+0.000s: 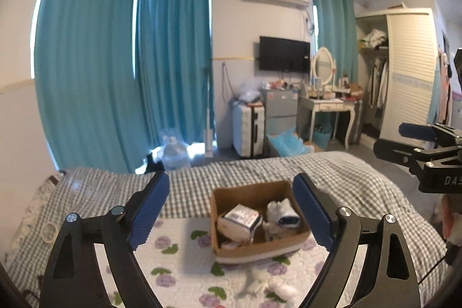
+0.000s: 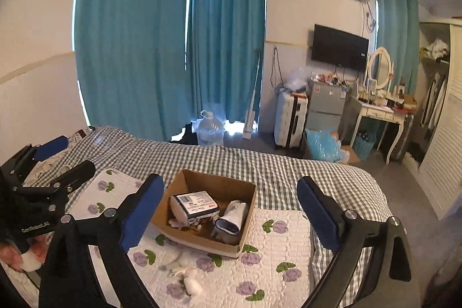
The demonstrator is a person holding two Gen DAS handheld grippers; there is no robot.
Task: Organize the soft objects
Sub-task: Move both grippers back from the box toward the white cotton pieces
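An open cardboard box (image 1: 284,243) (image 2: 245,224) sits on a white floral quilt (image 1: 179,264) (image 2: 288,235) on the bed. Inside lie a white pouch with a printed label (image 1: 239,218) (image 2: 195,204) and a rolled white and navy sock (image 1: 283,214) (image 2: 231,218). A small white fluffy toy (image 1: 271,286) (image 2: 189,280) lies on the quilt in front of the box. My left gripper (image 1: 231,217) is open and empty, above and just short of the box. My right gripper (image 2: 229,217) is open and empty, also framing the box.
The bed has a grey checked cover (image 1: 260,172) (image 2: 260,163). A roll of tape (image 1: 49,230) lies at the bed's left. Beyond the bed stand a water jug (image 2: 210,129), a suitcase (image 2: 290,120) and a dressing table (image 2: 378,114). A wardrobe (image 1: 404,71) is at the right.
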